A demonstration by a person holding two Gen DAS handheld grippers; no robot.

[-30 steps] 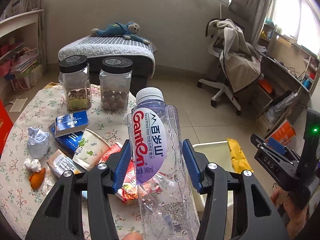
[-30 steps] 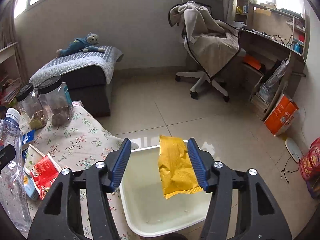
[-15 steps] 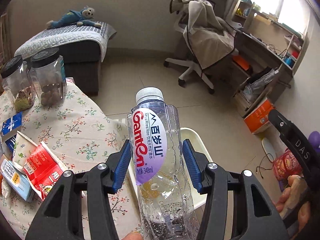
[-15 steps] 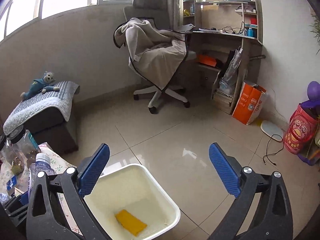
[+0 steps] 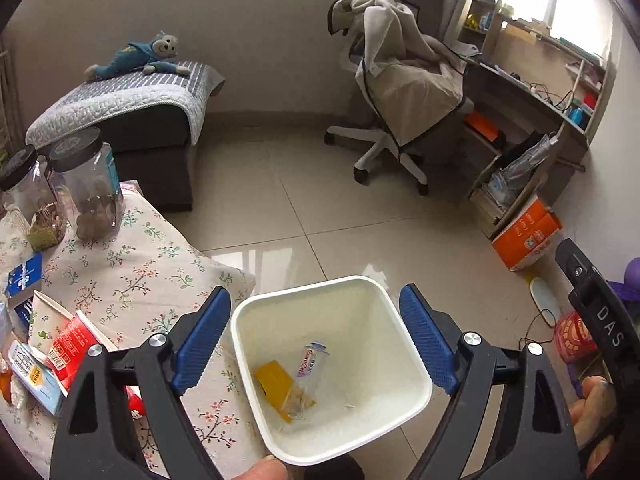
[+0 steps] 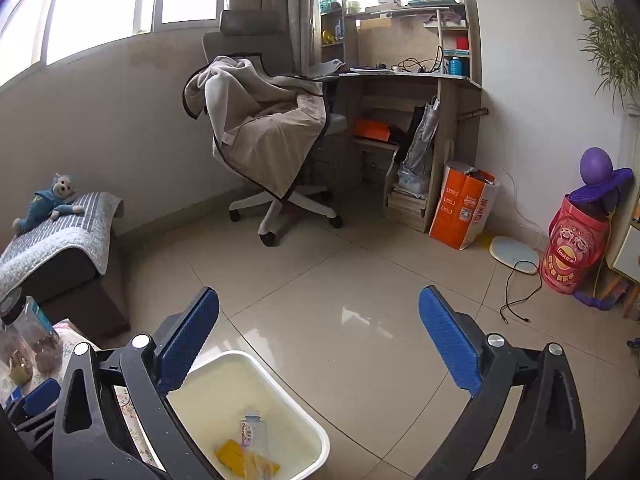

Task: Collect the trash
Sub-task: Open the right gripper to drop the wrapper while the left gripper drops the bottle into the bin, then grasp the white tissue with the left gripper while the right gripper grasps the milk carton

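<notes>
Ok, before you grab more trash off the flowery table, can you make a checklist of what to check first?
1. Water bottle is in the white bin: ok, it lies at the bottom.
2. Yellow packet is in the bin: ok, it lies beside the bottle.
3. Left tongs hold nothing: ok, the jaws are opening with only the bin below them.
4. Right tongs hold nothing: ok, they stand wide open over the floor.
5. Trash is left on the table: ok, the red wrapper and paper cup still lie at its left edge.
6. Jars are trash: cannot tell.
</notes>
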